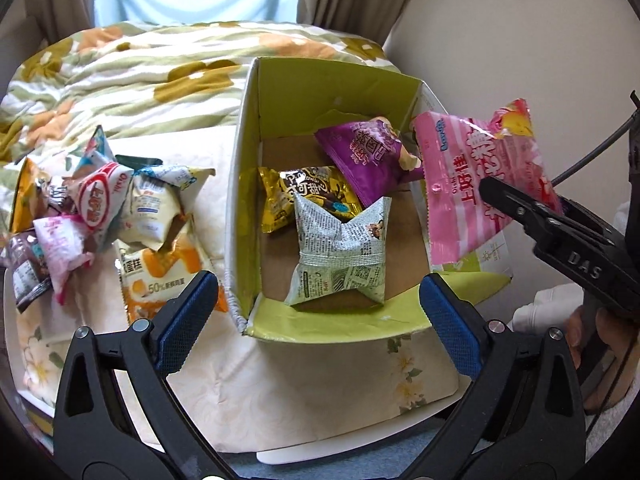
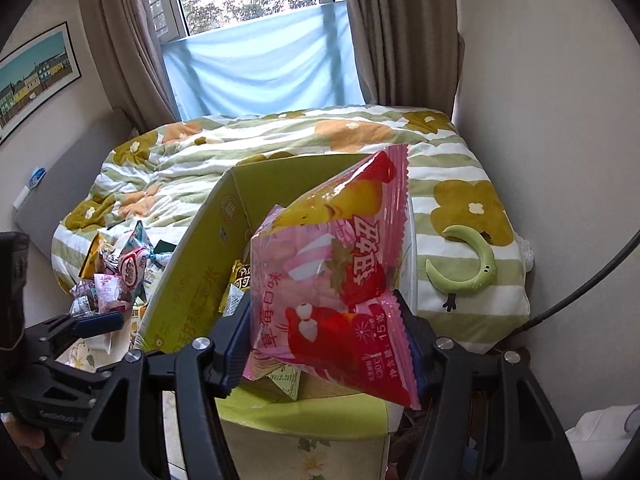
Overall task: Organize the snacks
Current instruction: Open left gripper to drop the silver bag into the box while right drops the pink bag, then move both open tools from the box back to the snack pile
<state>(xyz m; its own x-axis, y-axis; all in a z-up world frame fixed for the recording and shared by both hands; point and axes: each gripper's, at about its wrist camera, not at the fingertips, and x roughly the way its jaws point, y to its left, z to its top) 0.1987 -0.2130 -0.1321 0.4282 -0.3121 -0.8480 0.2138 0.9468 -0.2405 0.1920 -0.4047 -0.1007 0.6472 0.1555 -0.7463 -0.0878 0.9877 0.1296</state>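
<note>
An open green cardboard box (image 1: 332,322) stands on the bed; it also shows in the right wrist view (image 2: 188,280). Inside lie a purple packet (image 1: 364,156), a yellow-brown packet (image 1: 308,196) and a newsprint-pattern packet (image 1: 340,252). My right gripper (image 2: 324,344) is shut on a pink strawberry snack packet (image 2: 340,276) and holds it over the box's right wall; the packet shows in the left wrist view (image 1: 476,176) too. My left gripper (image 1: 320,312) is open and empty, just in front of the box's near wall. A pile of loose snack packets (image 1: 108,216) lies left of the box.
A floral quilt (image 1: 160,68) covers the bed behind the box. A green crescent plush (image 2: 468,264) lies on the bed right of the box. A wall stands close on the right, curtains and a window at the back.
</note>
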